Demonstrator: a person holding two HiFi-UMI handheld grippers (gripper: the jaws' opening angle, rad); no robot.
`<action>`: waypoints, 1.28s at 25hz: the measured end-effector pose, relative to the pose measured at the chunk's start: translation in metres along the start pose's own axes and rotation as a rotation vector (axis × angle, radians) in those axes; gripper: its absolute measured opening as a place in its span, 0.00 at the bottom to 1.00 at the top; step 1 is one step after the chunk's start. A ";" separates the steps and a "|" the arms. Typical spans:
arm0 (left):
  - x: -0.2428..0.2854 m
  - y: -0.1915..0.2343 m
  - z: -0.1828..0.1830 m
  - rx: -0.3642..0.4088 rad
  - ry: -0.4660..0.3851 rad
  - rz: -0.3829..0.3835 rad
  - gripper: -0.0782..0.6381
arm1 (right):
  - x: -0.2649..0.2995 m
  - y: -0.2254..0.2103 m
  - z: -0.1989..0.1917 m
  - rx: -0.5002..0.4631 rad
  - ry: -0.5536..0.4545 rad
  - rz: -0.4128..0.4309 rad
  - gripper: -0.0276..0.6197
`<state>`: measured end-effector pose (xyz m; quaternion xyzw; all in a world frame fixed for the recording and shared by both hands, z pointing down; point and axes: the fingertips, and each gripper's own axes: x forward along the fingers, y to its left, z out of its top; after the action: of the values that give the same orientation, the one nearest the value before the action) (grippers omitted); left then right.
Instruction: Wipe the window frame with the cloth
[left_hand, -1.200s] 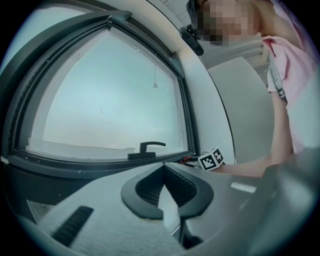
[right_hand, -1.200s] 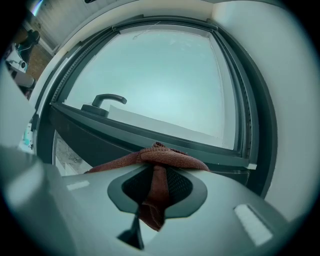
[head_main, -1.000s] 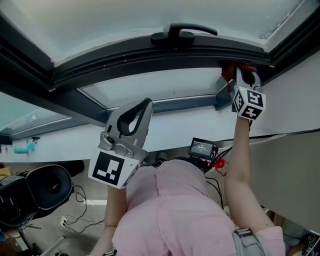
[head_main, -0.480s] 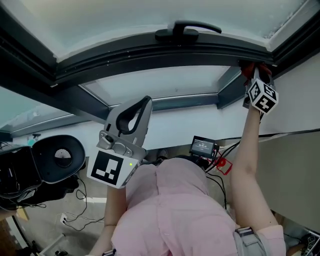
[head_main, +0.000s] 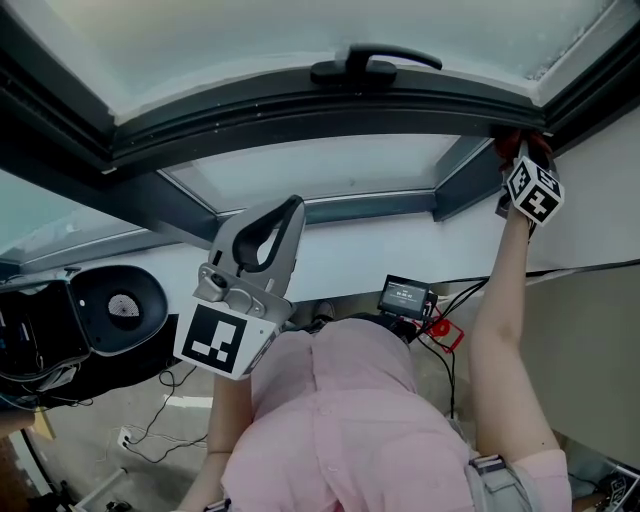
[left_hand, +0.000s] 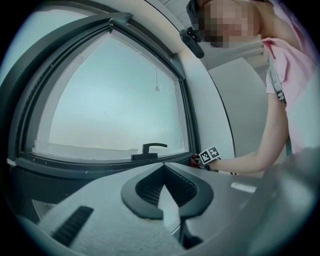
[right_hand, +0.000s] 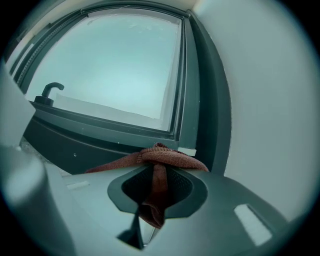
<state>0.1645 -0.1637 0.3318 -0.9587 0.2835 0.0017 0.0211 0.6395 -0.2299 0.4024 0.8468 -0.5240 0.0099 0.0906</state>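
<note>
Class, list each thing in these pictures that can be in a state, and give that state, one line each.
Left tongs: shut, empty, held clear of the window.
Right tongs: shut on the cloth.
Cloth: bunched, pressed against a corner of the window frame.
Window handle: lying level along the sash.
Window: looks closed.

Two grippers show: the left gripper (left_hand: 167, 197) and the right gripper (right_hand: 157, 192). Each carries one marker cube, so there are two in all: the left marker cube (head_main: 215, 340) and the right marker cube (head_main: 532, 192). There is one cloth (right_hand: 167, 157), reddish-brown. There is one window frame (head_main: 300, 110), dark grey, bearing one black handle (head_main: 370, 65). One person in a pink shirt (head_main: 340, 420) is in view. Below the frame are one small lit screen (head_main: 405, 295) and one round black device (head_main: 120, 305).
</note>
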 end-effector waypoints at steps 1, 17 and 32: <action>0.000 0.000 0.000 0.000 0.000 0.002 0.10 | 0.001 -0.003 -0.001 0.002 0.003 -0.006 0.15; 0.001 0.003 -0.001 0.011 0.014 0.020 0.10 | 0.005 -0.019 -0.007 0.031 0.032 -0.046 0.15; -0.033 0.031 -0.016 -0.133 0.021 0.167 0.10 | -0.129 0.148 0.066 0.081 -0.188 0.316 0.15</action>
<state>0.1201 -0.1720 0.3469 -0.9311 0.3618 0.0121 -0.0455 0.4448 -0.1904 0.3438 0.7540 -0.6560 -0.0342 0.0043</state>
